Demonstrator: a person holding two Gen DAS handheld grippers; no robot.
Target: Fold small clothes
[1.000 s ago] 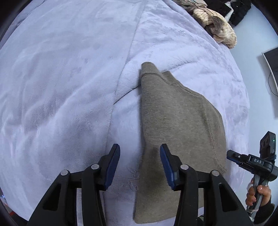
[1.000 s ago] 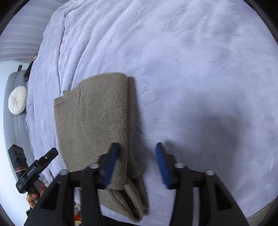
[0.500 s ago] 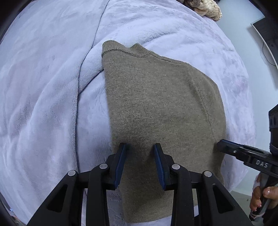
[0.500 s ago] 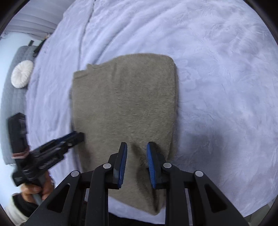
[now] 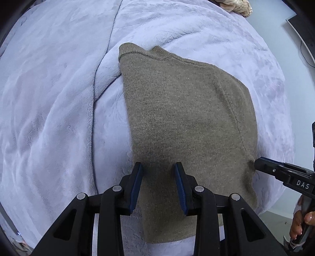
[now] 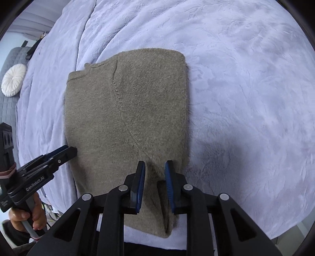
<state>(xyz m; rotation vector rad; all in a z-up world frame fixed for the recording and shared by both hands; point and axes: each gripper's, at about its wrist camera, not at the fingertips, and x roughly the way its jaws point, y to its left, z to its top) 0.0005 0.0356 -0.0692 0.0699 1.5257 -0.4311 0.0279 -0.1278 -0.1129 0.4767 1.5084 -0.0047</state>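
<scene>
Left wrist view
My left claw (image 5: 158, 167): jaws parted to a middling gap, blue pads standing over the near part of the sweater with cloth showing between them; I cannot tell whether the tips press into it.
Sweater (image 5: 187, 118): taupe knit, folded into a tall block, lying flat on the bed blanket (image 5: 49, 118); its ribbed collar is at the far end, a seam runs down its right side.
My right claw (image 5: 258, 164): its tip comes in from the right and touches the sweater's right edge; the jaws look nearly closed from here.
Cream knit bundle (image 5: 239, 6): far beyond the sweater, at the blanket's far right edge.

Right wrist view
My right claw (image 6: 155, 167): jaws narrow, a slim gap between the pads, over the sweater's (image 6: 128, 110) near right part, where a raised fold of cloth sits under them; no grip that I can confirm.
My left claw (image 6: 68, 150): tip at the sweater's left edge, held in my hand (image 6: 25, 216).
Round white cushion (image 6: 12, 79): well left of the sweater, on a grey quilted seat (image 6: 7, 59).
</scene>
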